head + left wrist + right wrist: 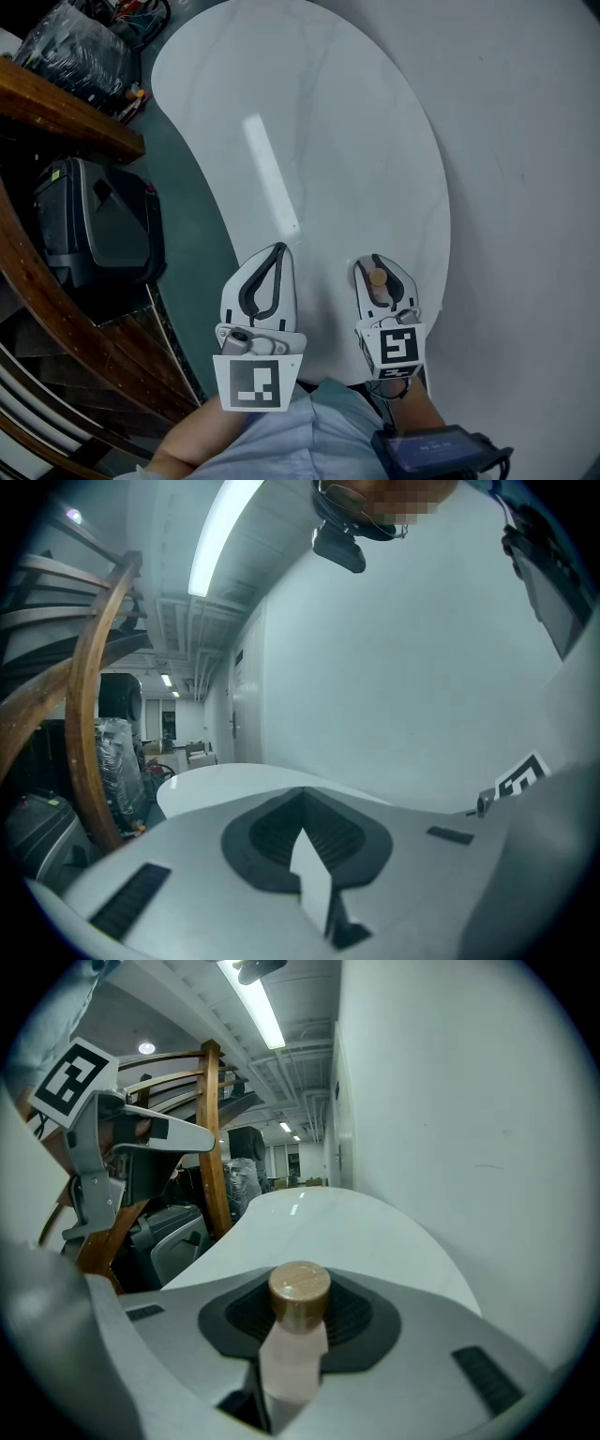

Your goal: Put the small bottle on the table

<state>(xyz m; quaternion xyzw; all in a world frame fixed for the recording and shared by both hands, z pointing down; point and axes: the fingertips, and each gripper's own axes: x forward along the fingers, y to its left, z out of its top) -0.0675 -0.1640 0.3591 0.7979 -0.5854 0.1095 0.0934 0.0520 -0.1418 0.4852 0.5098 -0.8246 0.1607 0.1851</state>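
Nearest, at the bottom edge: light blue sleeve [281, 436], with a dark wrist device [436, 452] to the right. Just beyond, side by side over near end of white curved counter [309, 112]: left tool [277, 247] closed, jaw tips together, nothing between. Right tool [370, 265] clamped on small bottle [298, 1302], pads on the pale body, tan round cap pointing far. Can't tell whether resting on counter or held clear of it. Left of counter: dark hard case [98, 225] below curved wooden rails [66, 103]. Far left corner: plastic-wrapped bundle [70, 42]. Long light reflection [270, 173] across counter middle.
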